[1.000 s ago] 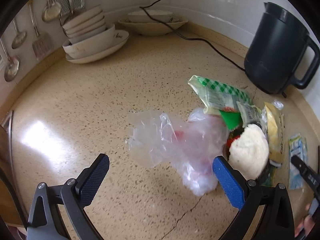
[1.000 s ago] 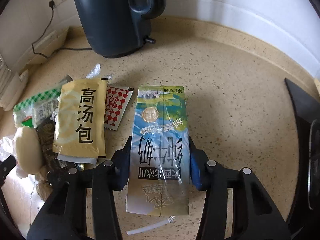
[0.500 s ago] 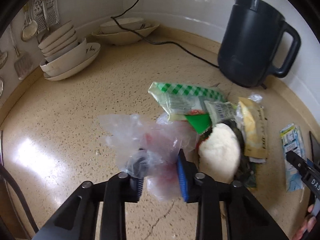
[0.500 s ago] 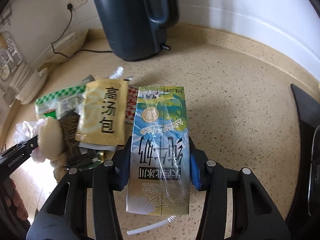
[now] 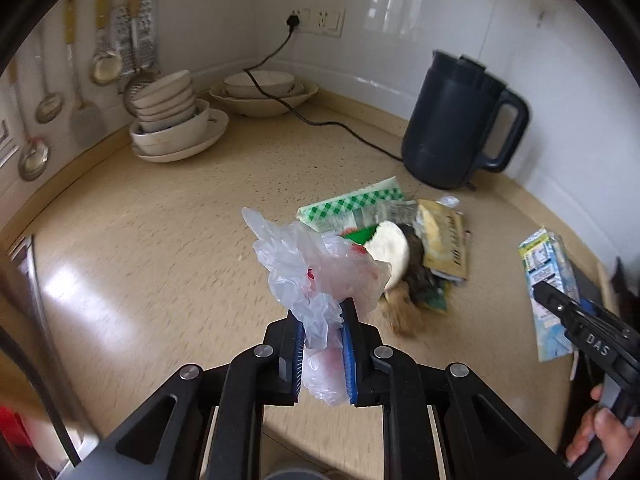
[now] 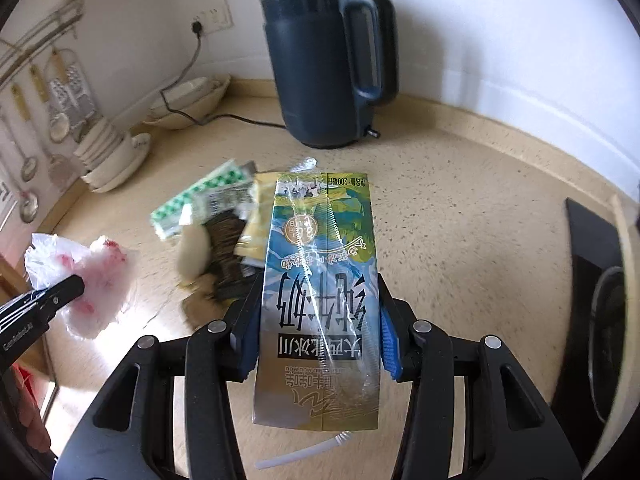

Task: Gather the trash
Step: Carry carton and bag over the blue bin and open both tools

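From my left camera, my left gripper [image 5: 323, 344] is clenched on the thin plastic bag [image 5: 320, 276], lifted above the counter [image 5: 160, 240]; the film may slip out or tear

From my right camera, my right gripper [image 6: 318, 344] is grasping the milk carton [image 6: 320, 292] by its sides; squeezed, it may leak, and its loose straw [image 6: 304, 450] may drop

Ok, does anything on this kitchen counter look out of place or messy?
Yes. A heap of wrappers and food scraps lies loose on the counter beside the kettle. The stacked bowls look orderly.
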